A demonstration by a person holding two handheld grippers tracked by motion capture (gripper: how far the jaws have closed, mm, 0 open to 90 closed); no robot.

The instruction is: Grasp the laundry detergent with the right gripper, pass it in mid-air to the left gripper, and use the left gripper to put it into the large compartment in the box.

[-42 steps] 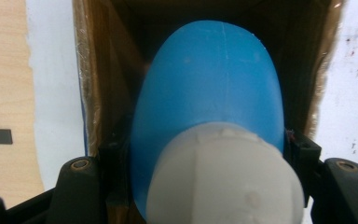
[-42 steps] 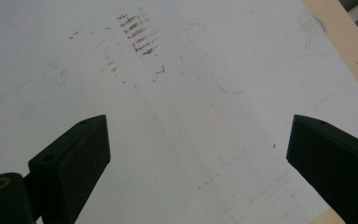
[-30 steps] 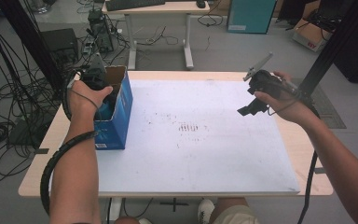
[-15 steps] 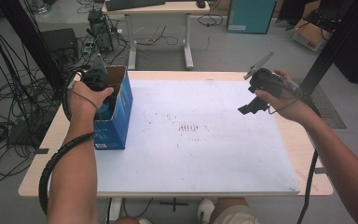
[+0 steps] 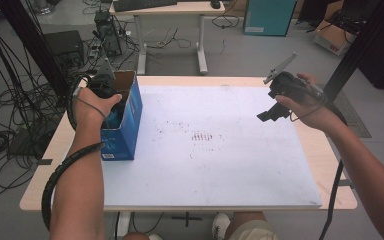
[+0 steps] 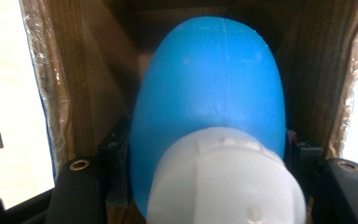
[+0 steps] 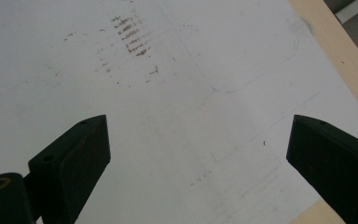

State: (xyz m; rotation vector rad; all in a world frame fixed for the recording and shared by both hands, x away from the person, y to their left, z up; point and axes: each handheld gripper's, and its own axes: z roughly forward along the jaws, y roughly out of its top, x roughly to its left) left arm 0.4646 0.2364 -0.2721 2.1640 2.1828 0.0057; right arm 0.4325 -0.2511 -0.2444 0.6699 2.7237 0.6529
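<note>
Left gripper (image 5: 111, 95) was down inside the open blue box (image 5: 130, 125), jaws clamped on either side of a blue bottle (image 6: 209, 107) with a white cap (image 6: 226, 179), bottle inside the box between its cardboard walls. Right gripper (image 5: 275, 107) hung above the white sheet (image 5: 220, 170), well right of the box, jaws spread wide, nothing held. Likely step: lifting the bottle out. Best done pulling straight up, grip steady, keeping clear of the box walls.
</note>
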